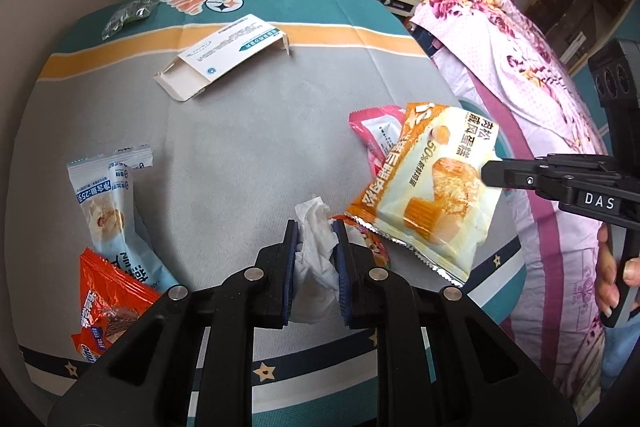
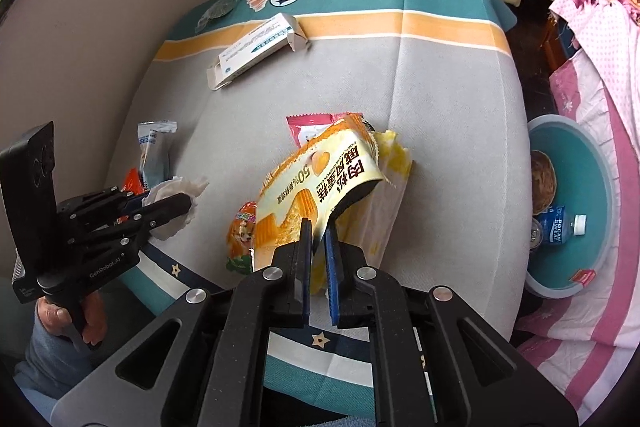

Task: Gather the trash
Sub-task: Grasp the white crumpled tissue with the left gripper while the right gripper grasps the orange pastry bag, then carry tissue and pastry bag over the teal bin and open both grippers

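My left gripper (image 1: 316, 227) is shut on a crumpled white tissue (image 1: 316, 259), held just above the grey tablecloth (image 1: 260, 155). In the right wrist view that gripper (image 2: 184, 205) and the tissue (image 2: 176, 191) appear at the left, with a hand on the handle. My right gripper (image 2: 318, 227) pinches one edge of a yellow-orange cake wrapper (image 2: 316, 179), which hangs lifted off the cloth. From the left wrist view, the right gripper (image 1: 490, 173) reaches in from the right, gripping the wrapper (image 1: 432, 187) at its side.
On the cloth lie a white cardboard box (image 1: 228, 55), a blue-white wrapper (image 1: 108, 203), an orange-red wrapper (image 1: 108, 307), a pink wrapper (image 1: 376, 131) and a small cartoon packet (image 2: 240, 239). A teal basin (image 2: 580, 187) holding a bottle sits to the right, by a floral quilt (image 1: 520, 67).
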The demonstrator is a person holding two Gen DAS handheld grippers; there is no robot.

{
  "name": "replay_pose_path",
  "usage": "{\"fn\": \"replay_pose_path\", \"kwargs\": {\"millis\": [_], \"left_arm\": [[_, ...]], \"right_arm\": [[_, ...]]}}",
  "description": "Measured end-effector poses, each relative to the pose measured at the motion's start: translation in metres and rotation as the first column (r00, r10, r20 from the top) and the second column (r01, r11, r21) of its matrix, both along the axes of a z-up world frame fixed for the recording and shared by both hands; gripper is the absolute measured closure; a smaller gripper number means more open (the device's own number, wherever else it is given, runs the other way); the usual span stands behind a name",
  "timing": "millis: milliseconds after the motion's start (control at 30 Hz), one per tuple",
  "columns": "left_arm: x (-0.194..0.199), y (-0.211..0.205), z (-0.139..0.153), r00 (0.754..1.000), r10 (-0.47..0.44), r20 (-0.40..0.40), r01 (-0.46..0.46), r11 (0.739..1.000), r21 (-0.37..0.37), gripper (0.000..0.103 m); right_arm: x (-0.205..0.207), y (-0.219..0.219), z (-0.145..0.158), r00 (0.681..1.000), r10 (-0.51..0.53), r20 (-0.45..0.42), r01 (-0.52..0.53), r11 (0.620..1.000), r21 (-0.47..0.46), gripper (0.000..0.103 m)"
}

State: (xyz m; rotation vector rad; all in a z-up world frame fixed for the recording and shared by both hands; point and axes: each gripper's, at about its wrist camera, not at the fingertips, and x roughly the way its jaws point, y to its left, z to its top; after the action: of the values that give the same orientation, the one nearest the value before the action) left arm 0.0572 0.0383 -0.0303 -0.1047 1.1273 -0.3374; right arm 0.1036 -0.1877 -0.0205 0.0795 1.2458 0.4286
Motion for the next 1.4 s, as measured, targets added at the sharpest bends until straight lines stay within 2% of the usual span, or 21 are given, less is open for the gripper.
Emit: {"fn": "replay_pose_path", "kwargs": {"millis": [33, 67, 100, 267, 500, 533, 567, 600, 633, 667, 867, 1100, 1267, 1400], "left_arm": [[0.002, -0.001, -0.003, 1.0, -0.001, -0.006, 0.001, 1.0, -0.001, 0.085], [0.004, -0.001, -0.006, 1.0, -0.004, -0.012, 0.004, 1.0, -0.003, 0.085], [0.005, -0.002, -0.008, 1.0, -0.008, -0.016, 0.008, 1.0, -0.005, 0.085], [0.013, -0.007, -0.022, 0.999, -0.023, -0.044, 0.022, 1.0, -0.013, 0.085], [0.018, -0.008, -0.034, 0.997, -0.026, -0.07, 0.024, 0.999, -0.028, 0.085], [0.019, -0.008, -0.035, 0.997, -0.025, -0.071, 0.023, 0.999, -0.027, 0.085], [0.019, -0.008, -0.035, 0.997, -0.021, -0.069, 0.019, 1.0, -0.021, 0.085], [0.02, -0.007, -0.034, 0.998, -0.015, -0.065, 0.014, 1.0, -0.012, 0.085], [0.02, -0.006, -0.034, 0.998, -0.012, -0.066, 0.011, 1.0, -0.012, 0.085], [0.021, -0.004, -0.034, 0.998, -0.01, -0.069, 0.009, 1.0, -0.019, 0.085], [0.018, -0.001, -0.025, 0.999, 0.005, -0.049, -0.007, 1.0, -0.021, 0.085], [0.015, -0.005, 0.004, 1.0, 0.004, 0.009, -0.004, 1.0, -0.004, 0.085], [0.022, -0.033, 0.027, 0.998, -0.029, 0.054, 0.029, 1.0, 0.008, 0.085], [0.032, -0.067, 0.041, 0.994, -0.074, 0.081, 0.072, 0.997, 0.023, 0.085]], "right_arm": [[0.002, -0.002, -0.002, 1.0, -0.01, 0.001, 0.01, 1.0, -0.003, 0.08], [0.004, -0.004, -0.002, 1.0, -0.021, 0.002, 0.021, 1.0, -0.006, 0.06], [0.006, -0.005, -0.003, 1.0, -0.027, 0.002, 0.027, 1.0, -0.009, 0.054], [0.017, -0.009, -0.01, 0.999, -0.051, -0.015, 0.051, 0.999, 0.013, 0.044], [0.03, 0.006, -0.032, 0.998, -0.026, -0.057, 0.027, 1.0, 0.012, 0.044], [0.03, 0.009, -0.033, 0.998, -0.016, -0.062, 0.017, 1.0, 0.014, 0.05], [0.029, 0.01, -0.033, 0.998, -0.008, -0.057, 0.008, 1.0, 0.009, 0.064], [0.027, 0.011, -0.032, 0.999, -0.003, -0.051, 0.003, 1.0, 0.003, 0.068], [0.027, 0.011, -0.03, 0.999, -0.001, -0.049, 0.001, 1.0, 0.006, 0.078], [0.026, 0.01, -0.028, 0.999, -0.001, -0.05, 0.001, 1.0, 0.015, 0.084], [0.016, 0.004, -0.003, 1.0, -0.001, 0.006, 0.001, 0.999, 0.032, 0.087], [0.016, -0.019, 0.043, 0.99, -0.066, 0.125, 0.057, 0.996, 0.073, 0.087], [0.017, -0.057, 0.066, 0.97, -0.144, 0.195, 0.134, 0.989, 0.064, 0.087], [0.016, -0.098, 0.073, 0.949, -0.217, 0.23, 0.212, 0.976, 0.045, 0.087]]}}
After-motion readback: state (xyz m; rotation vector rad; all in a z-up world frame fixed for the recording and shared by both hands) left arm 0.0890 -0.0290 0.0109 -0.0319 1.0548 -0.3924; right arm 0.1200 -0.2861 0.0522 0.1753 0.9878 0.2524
